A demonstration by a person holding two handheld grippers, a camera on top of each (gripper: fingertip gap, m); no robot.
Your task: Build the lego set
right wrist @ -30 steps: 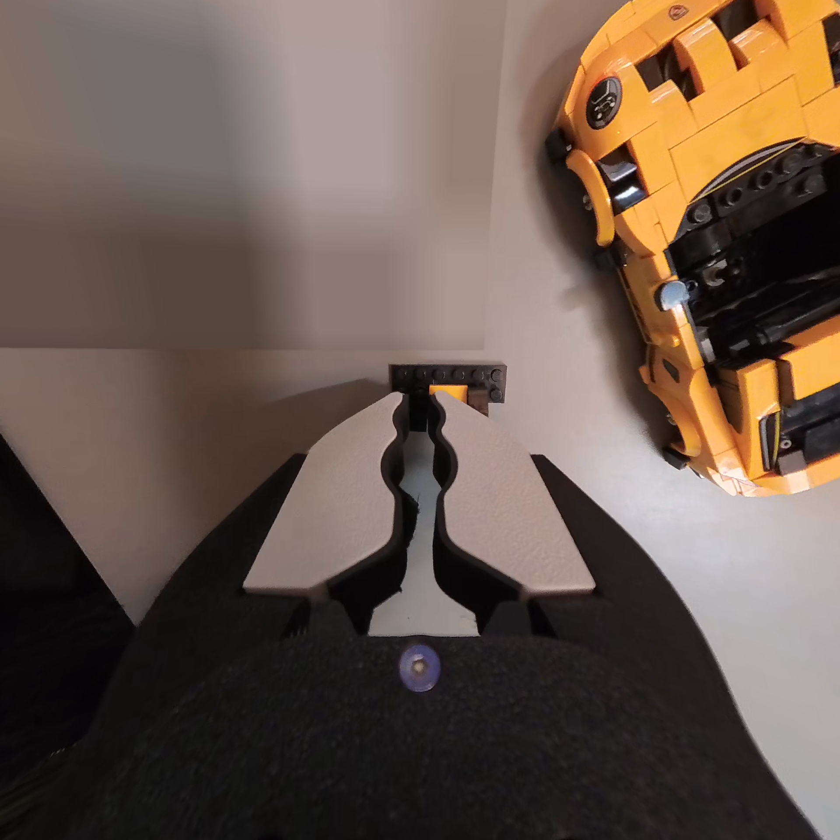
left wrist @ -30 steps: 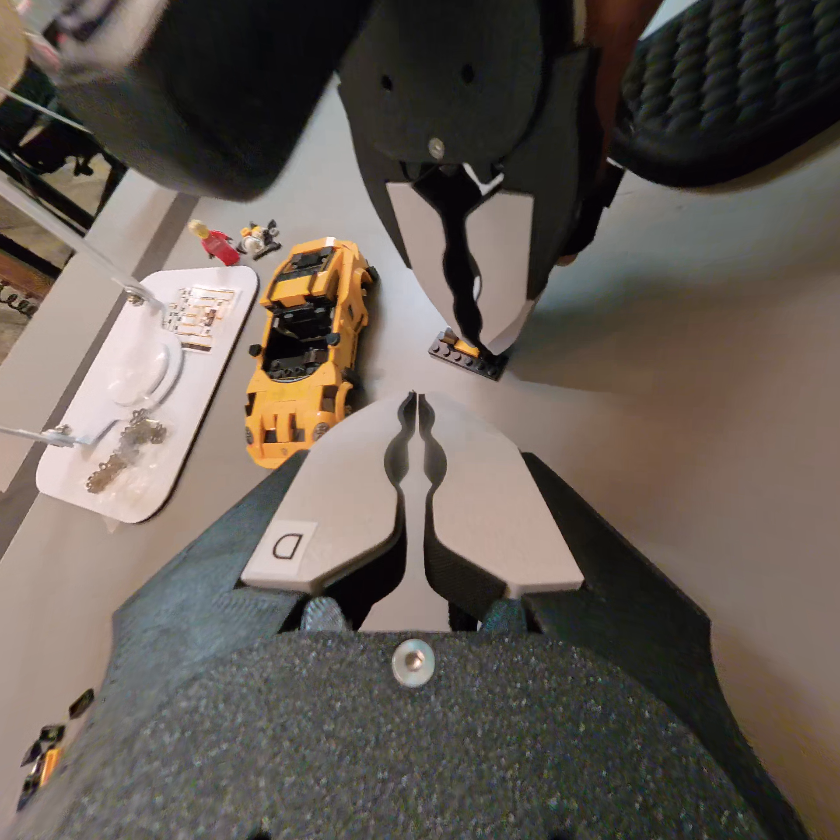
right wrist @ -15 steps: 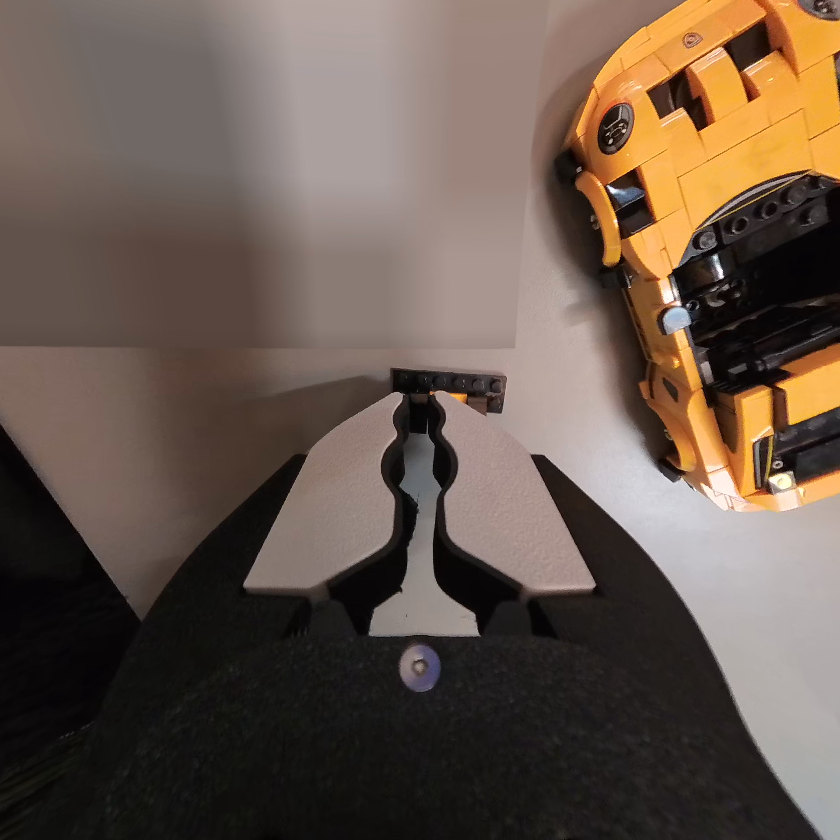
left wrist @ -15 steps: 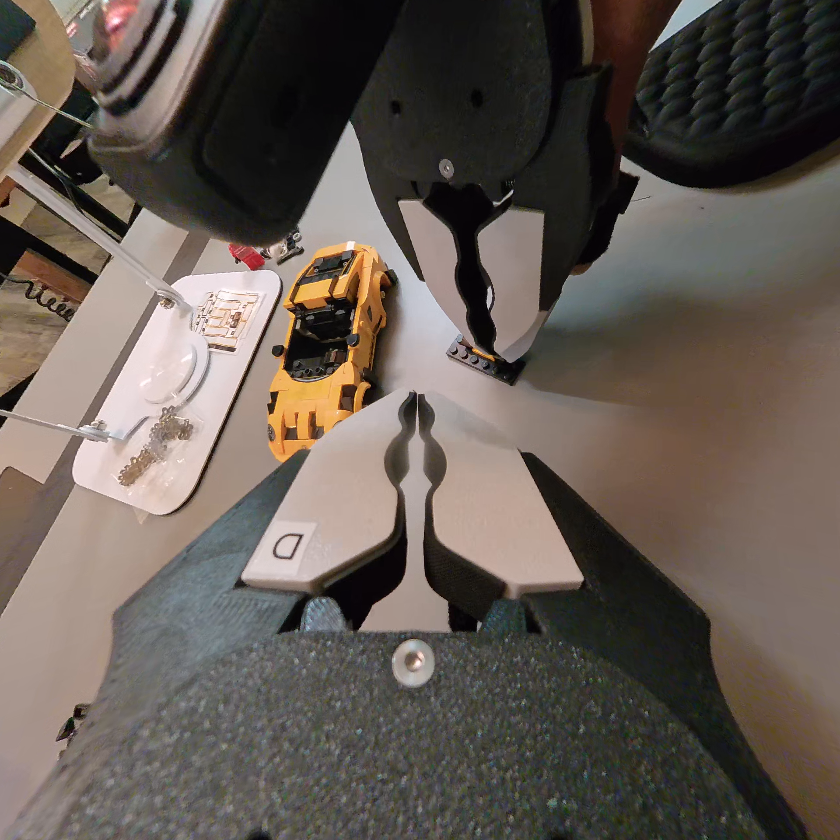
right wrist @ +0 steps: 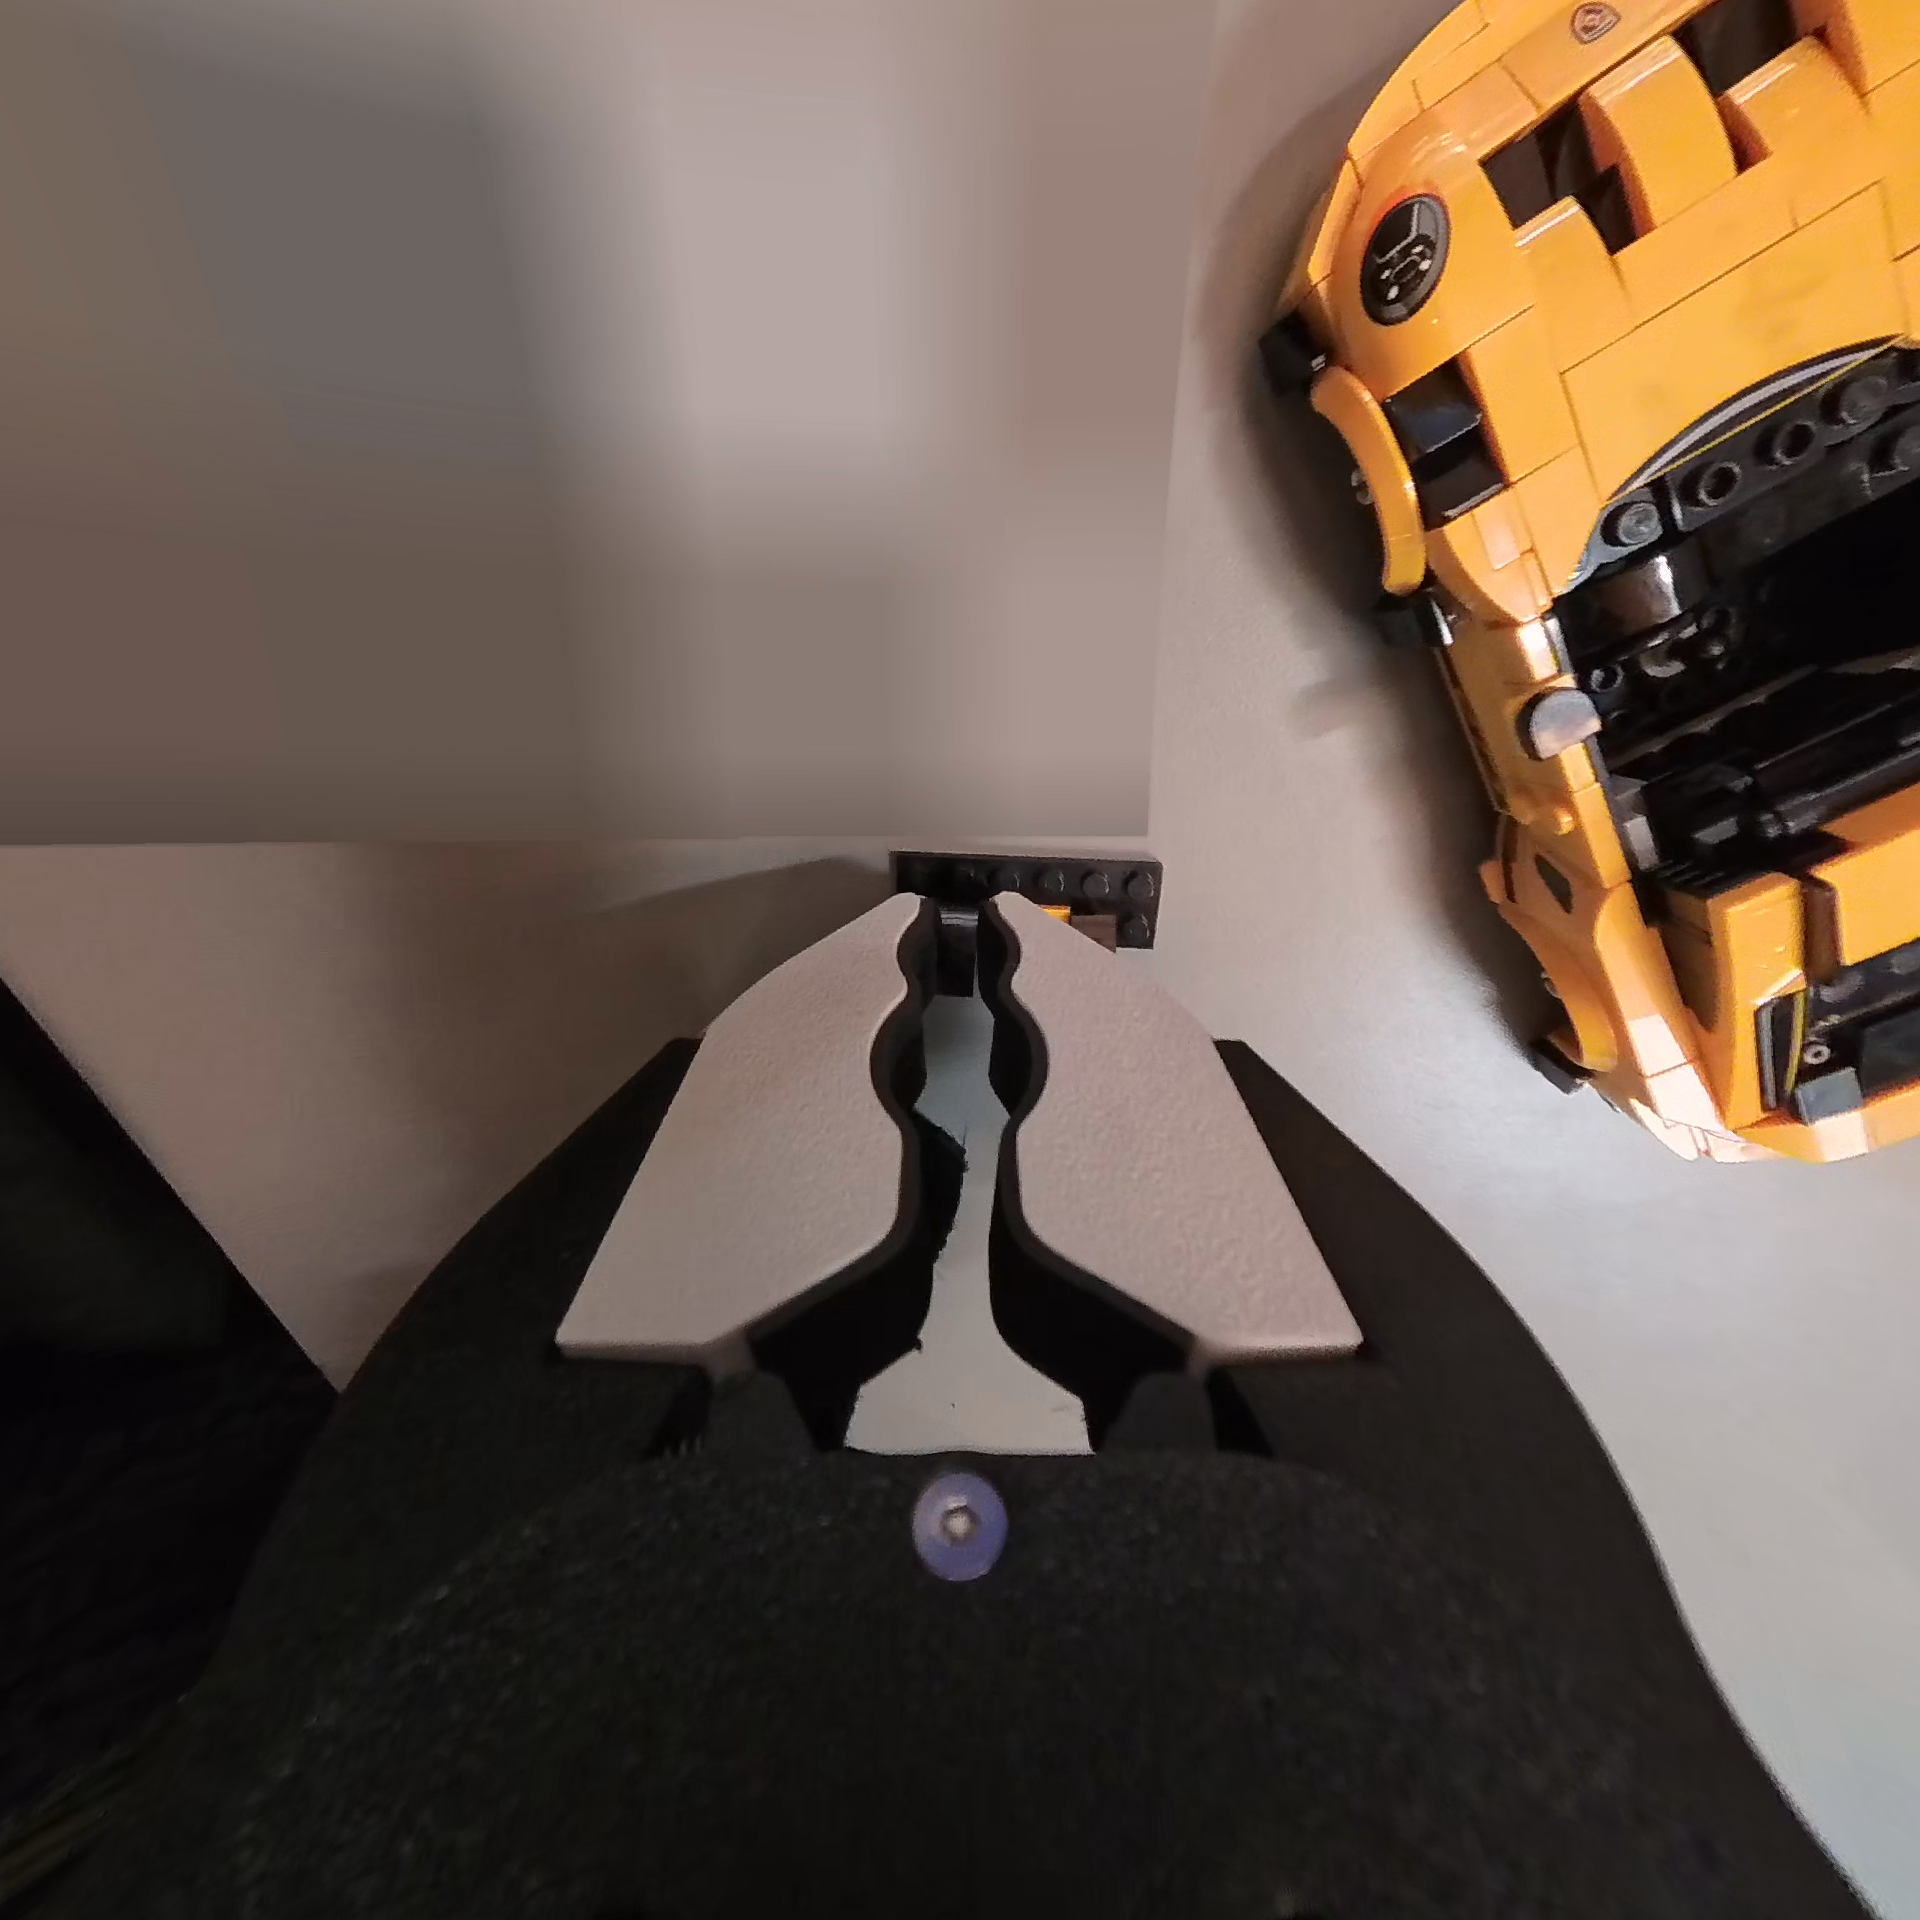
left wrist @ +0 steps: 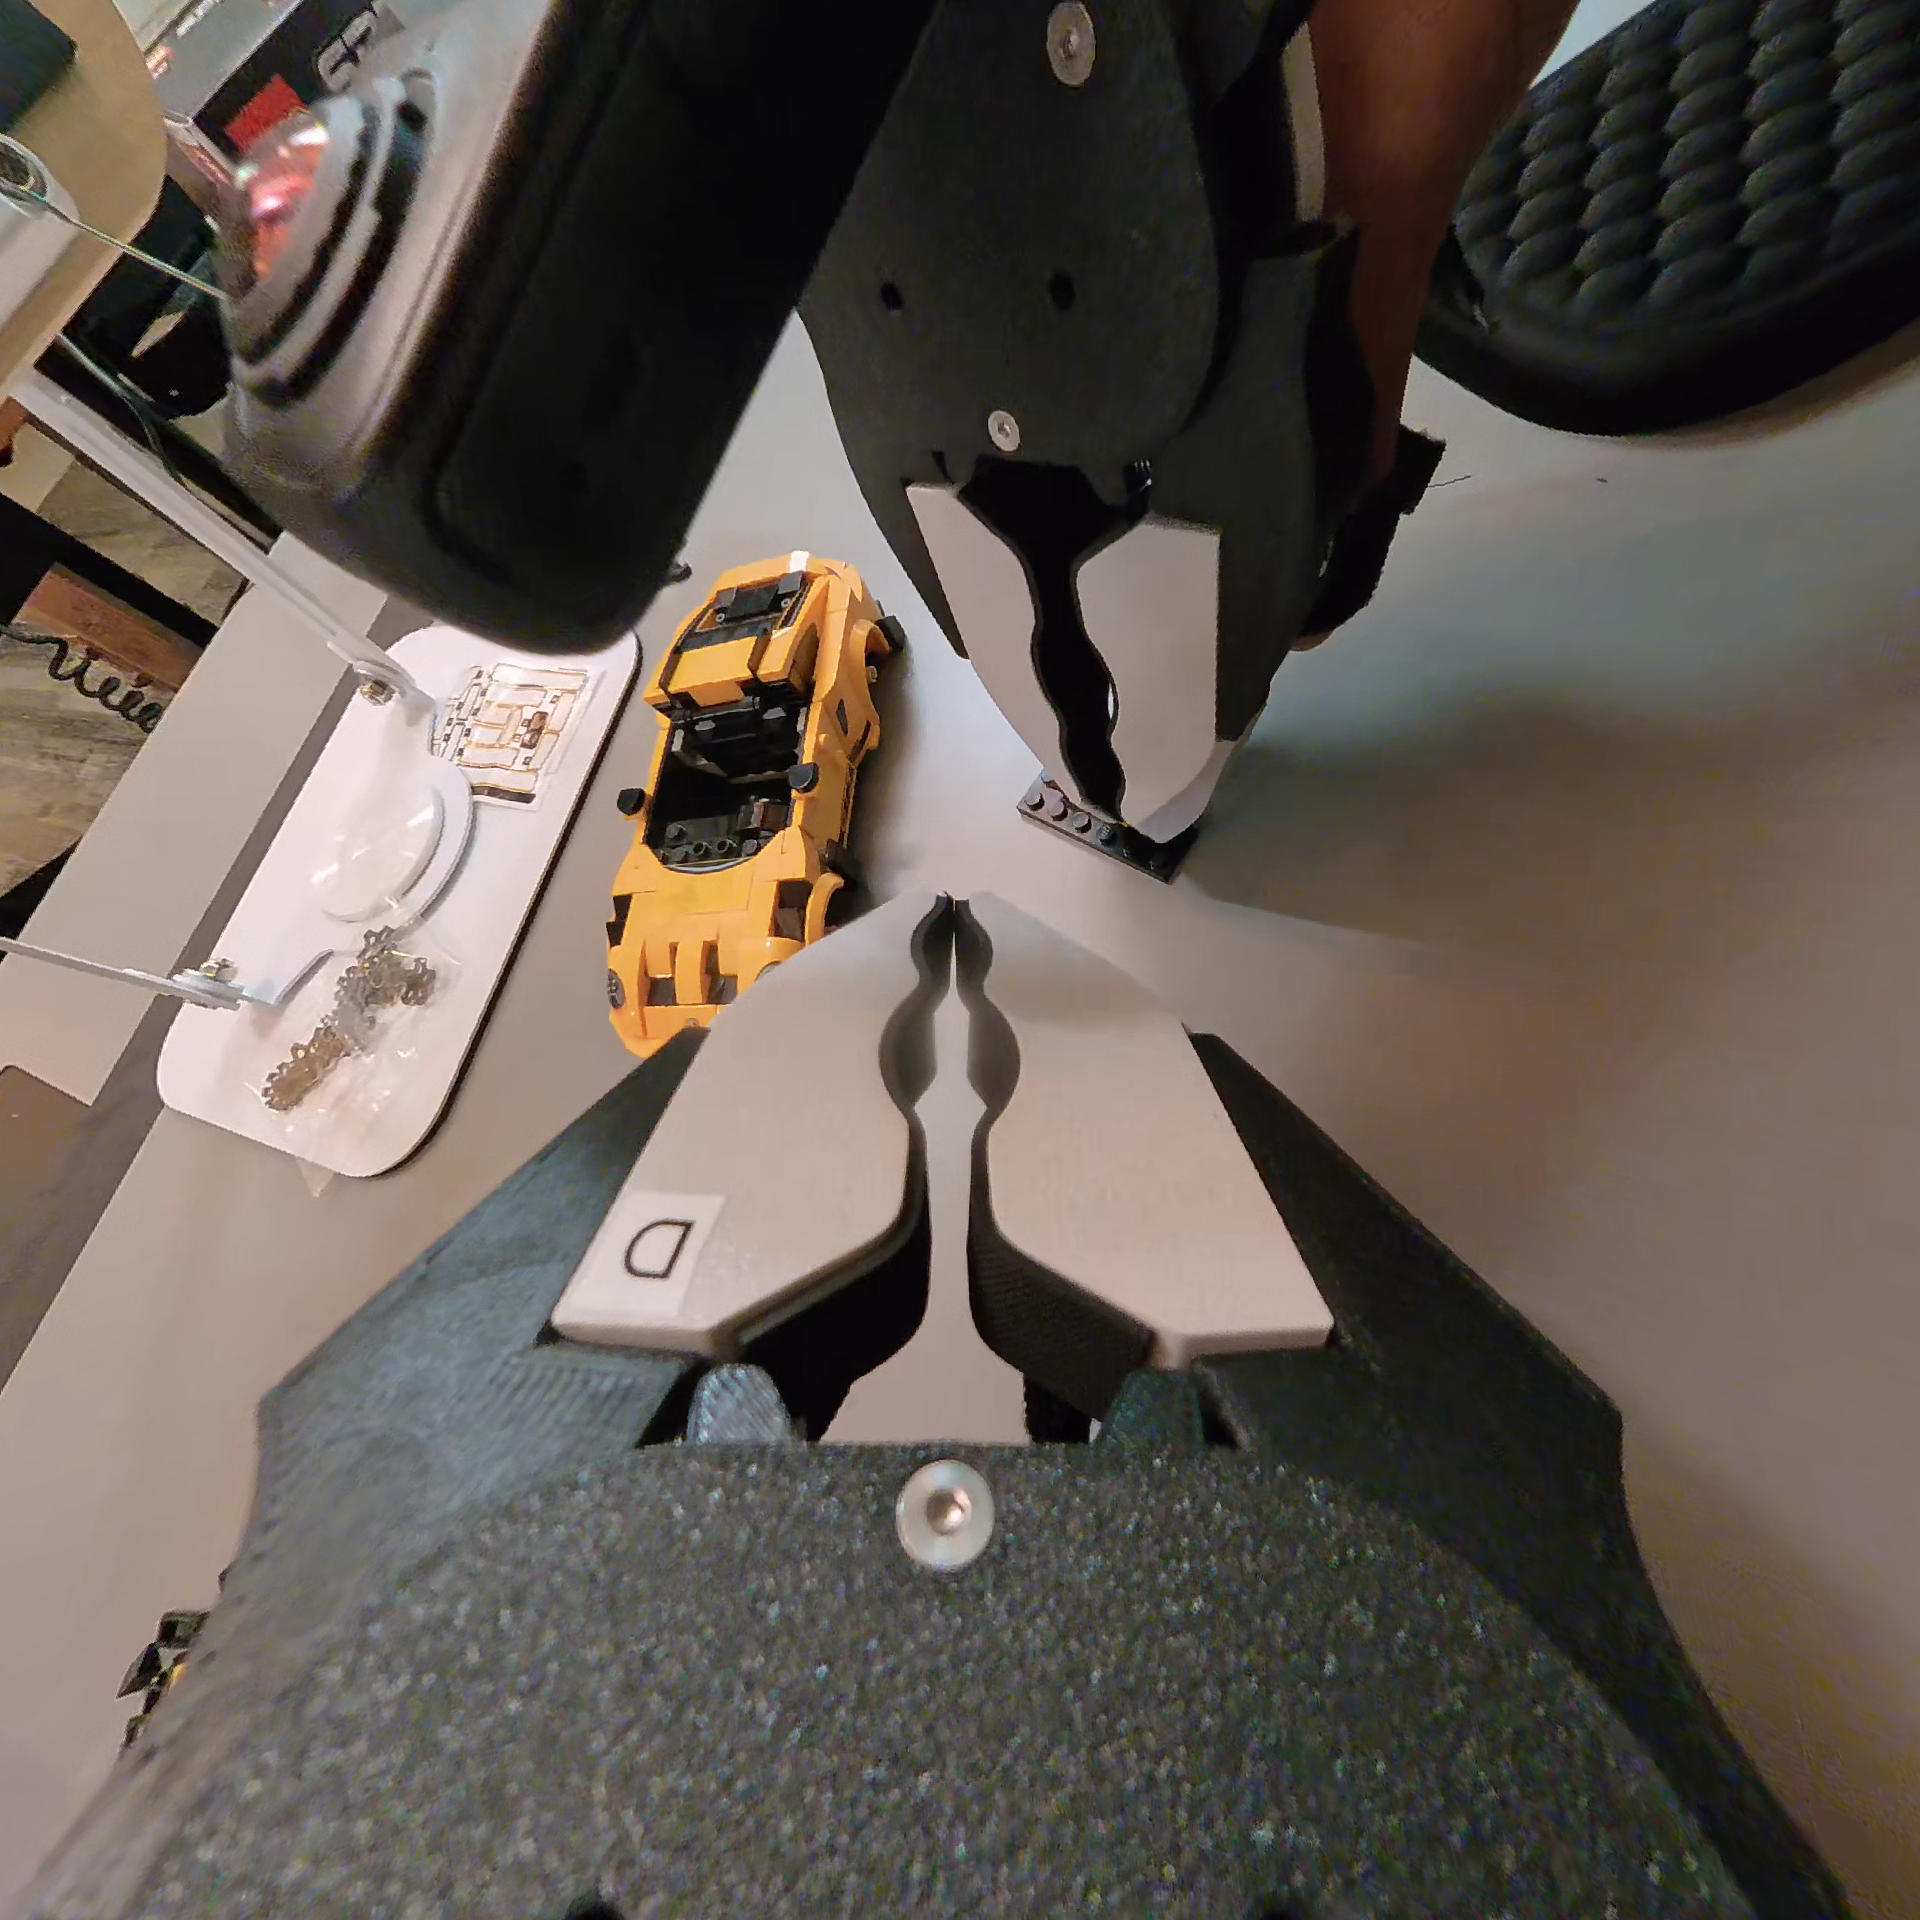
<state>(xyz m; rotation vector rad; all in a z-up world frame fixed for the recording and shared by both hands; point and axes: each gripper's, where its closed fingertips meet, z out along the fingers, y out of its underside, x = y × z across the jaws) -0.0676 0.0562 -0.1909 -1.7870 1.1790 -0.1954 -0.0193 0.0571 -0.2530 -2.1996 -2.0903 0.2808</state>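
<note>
Grey table [left wrist: 1558, 1039], and I'm down on it: my right claw [right wrist: 961, 914] pinches a small black piece against the black plate [right wrist: 1029, 881], jaws nearly closed around it. Left claw [left wrist: 951, 904] hovers empty, tips touching. Press off-centre and that loose plate could skid or flip. Yellow car [left wrist: 743, 800] sits near on one side; the other side is open table.
</note>
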